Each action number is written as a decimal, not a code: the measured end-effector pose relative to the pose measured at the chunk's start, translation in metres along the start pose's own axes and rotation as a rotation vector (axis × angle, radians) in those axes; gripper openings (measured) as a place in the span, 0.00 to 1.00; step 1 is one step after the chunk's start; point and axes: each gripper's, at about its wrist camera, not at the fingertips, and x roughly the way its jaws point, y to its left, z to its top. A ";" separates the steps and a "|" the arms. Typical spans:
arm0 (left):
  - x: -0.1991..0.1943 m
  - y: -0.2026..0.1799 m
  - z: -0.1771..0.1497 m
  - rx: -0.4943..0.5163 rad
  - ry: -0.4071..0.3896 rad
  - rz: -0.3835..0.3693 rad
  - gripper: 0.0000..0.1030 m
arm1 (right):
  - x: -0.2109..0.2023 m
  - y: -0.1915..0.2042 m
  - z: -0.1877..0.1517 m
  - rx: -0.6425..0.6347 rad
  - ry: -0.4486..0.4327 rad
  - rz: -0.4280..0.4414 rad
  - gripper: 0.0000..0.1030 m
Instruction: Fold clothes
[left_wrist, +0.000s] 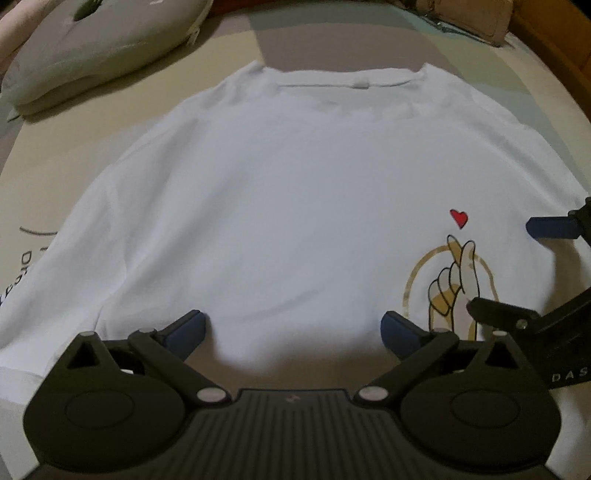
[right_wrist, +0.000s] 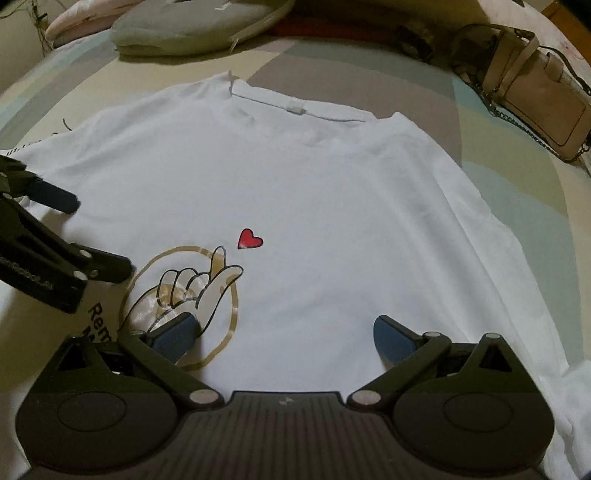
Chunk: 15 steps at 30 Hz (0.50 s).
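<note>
1. The left gripper (left_wrist: 293, 326) has its jaws spread wide and released, with nothing between the blue pads (left_wrist: 186, 330); it hangs low over the near part of the shirt.
2. The right gripper (right_wrist: 282, 332) is likewise spread wide and holds nothing; its left pad (right_wrist: 177, 332) sits over the lower edge of the printed picture.
3. The two grippers are close side by side: the right one shows at the right edge of the left wrist view, and the left one at the left edge of the right wrist view.
4. Under both lies the white shirt (left_wrist: 295, 206), spread flat and face up on the bed (left_wrist: 66, 147), its collar (left_wrist: 343, 83) at the far end.
5. On the shirt is a print (right_wrist: 192, 291) of a hand with crossed finger and thumb inside a gold ring, with a small red heart (right_wrist: 250, 239) just beyond it.
6. Past the collar, a grey pillow (left_wrist: 99, 48) lies on the far left of the bed.
7. A beige handbag (right_wrist: 535, 92) with a chain strap lies on the far right.
</note>
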 end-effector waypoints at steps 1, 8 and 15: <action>0.004 0.001 0.001 -0.022 0.015 0.001 0.99 | 0.002 0.000 0.002 -0.002 0.005 -0.003 1.00; 0.007 0.004 -0.007 -0.088 0.040 0.004 0.99 | -0.004 -0.001 -0.002 -0.007 0.020 0.001 1.00; 0.001 0.018 -0.030 -0.080 0.074 0.009 0.99 | -0.024 -0.010 -0.042 -0.046 0.007 0.014 1.00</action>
